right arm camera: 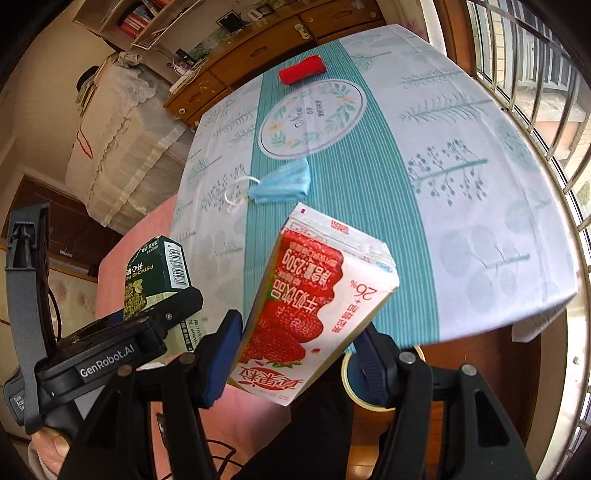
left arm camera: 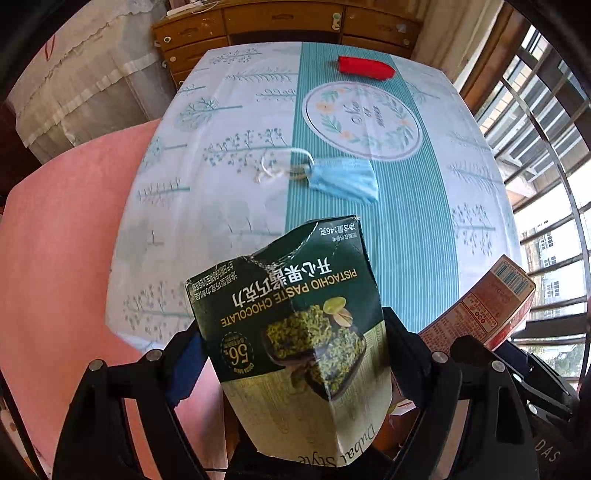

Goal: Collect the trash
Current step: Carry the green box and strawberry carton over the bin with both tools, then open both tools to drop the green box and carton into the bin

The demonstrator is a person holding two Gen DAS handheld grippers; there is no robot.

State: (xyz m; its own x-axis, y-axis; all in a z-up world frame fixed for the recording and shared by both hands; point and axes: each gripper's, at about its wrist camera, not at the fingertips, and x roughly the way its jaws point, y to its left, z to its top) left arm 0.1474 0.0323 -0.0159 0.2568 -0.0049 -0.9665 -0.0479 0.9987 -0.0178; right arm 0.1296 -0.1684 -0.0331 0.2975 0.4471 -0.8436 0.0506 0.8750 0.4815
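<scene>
- Right now the table (left arm camera: 236, 122), the biggest thing about, wears a pale cloth printed with trees and a teal striped band down its middle; a pink cover (left arm camera: 62, 236) lies beside its near-left edge.
- Beyond it a wooden dresser (left arm camera: 258, 26) stands against the far wall.
- Up off the table, the strawberry milk carton (right arm camera: 314, 299) sits tilted, clamped between the fingers of the right gripper (right arm camera: 295, 354).
- Close to its left, the crumpled green pistachio chocolate box (left arm camera: 291, 314) is pinched between the fingers of the left gripper (left arm camera: 291, 354), also lifted clear of the cloth.
- Left lying on the teal band, a blue face mask (left arm camera: 343, 181) rests mid-table, its white loops trailing off to the side.
- Smallest, a red packet (left arm camera: 365, 68) lies near the far edge, well apart from the mask.
</scene>
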